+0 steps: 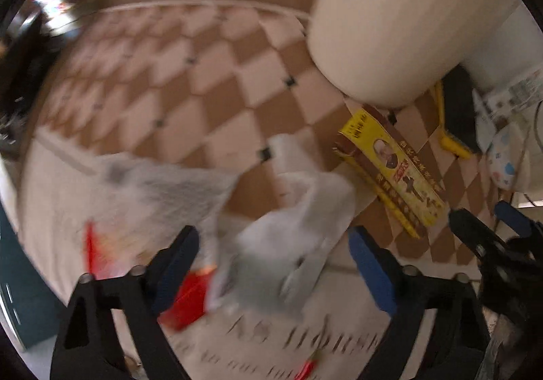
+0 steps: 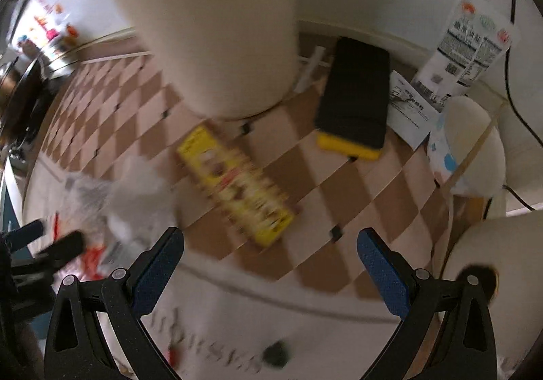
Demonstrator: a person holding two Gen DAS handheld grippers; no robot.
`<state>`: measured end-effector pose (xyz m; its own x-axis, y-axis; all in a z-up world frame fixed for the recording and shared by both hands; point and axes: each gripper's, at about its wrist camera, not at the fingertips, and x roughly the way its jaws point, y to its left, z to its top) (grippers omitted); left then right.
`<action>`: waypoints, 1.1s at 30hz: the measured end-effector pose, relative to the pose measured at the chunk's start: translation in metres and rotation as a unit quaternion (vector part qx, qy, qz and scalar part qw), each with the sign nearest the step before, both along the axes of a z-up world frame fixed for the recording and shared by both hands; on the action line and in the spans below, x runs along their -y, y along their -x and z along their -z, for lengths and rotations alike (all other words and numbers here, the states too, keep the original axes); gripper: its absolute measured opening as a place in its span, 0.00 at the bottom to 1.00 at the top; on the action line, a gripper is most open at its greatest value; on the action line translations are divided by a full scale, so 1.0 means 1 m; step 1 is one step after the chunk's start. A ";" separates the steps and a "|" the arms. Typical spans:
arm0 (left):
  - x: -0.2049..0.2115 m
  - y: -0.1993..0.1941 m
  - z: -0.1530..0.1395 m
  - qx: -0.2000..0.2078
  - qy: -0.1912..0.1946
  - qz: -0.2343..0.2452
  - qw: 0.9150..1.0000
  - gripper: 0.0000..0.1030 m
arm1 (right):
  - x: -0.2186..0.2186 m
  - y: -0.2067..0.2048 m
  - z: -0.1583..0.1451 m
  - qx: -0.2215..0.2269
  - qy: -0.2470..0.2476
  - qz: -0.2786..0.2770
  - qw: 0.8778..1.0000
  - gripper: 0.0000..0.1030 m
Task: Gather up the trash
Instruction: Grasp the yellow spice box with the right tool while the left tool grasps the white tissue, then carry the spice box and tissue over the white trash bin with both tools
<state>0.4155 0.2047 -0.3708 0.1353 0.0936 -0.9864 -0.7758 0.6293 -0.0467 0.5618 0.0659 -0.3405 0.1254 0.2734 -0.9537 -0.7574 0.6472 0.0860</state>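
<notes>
Currently both grippers hover over floor, jaws apart, empty. Left gripper (image 1: 273, 256) sits above crumpled white wrapper (image 1: 292, 237) on mat edge (image 1: 51, 193); yellow box (image 2: 237, 185) ahead of right gripper (image 2: 269, 252). Judgement: descend straight, straddle wrapper, pinch bulk, avoid mat.

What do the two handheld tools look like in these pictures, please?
Both look alike: the left tool and right tool each have two matte black wedge-shaped fingers with triangular cut-outs, silver round bolt heads near the knuckles, and blue textured pads on the inner faces. No cables, sleeves or markings show on them.
</notes>
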 end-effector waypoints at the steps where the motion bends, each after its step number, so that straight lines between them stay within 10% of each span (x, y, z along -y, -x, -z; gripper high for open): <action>1: -0.002 -0.010 0.012 -0.008 0.009 0.004 1.000 0.65 | -0.005 -0.003 0.009 -0.003 0.001 0.001 1.000 1.00; 4: -0.009 -0.020 0.033 -0.020 0.030 0.007 0.999 0.10 | -0.010 -0.017 0.025 -0.014 0.001 -0.001 1.000 1.00; 5: -0.012 -0.020 0.036 -0.016 0.035 0.003 0.999 0.06 | -0.013 -0.020 0.030 -0.022 -0.001 -0.007 1.000 1.00; 17: -0.026 0.008 -0.006 -0.056 -0.127 -0.050 0.989 0.05 | -0.081 0.014 0.091 0.016 0.056 -0.140 0.988 0.91; 19: -0.023 0.005 -0.013 -0.053 -0.135 -0.052 0.988 0.05 | -0.083 0.022 0.088 0.035 0.046 -0.148 0.987 0.76; 33: 0.000 0.104 -0.091 0.031 -0.172 -0.072 0.982 0.05 | -0.040 0.057 0.021 0.055 -0.003 -0.075 0.996 0.67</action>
<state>0.3113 0.2047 -0.2798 0.1545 0.4423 -0.8834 -0.8603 0.5000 0.0998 0.5052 0.1062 -0.3619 0.1859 0.3025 -0.9348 -0.8501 0.5266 0.0014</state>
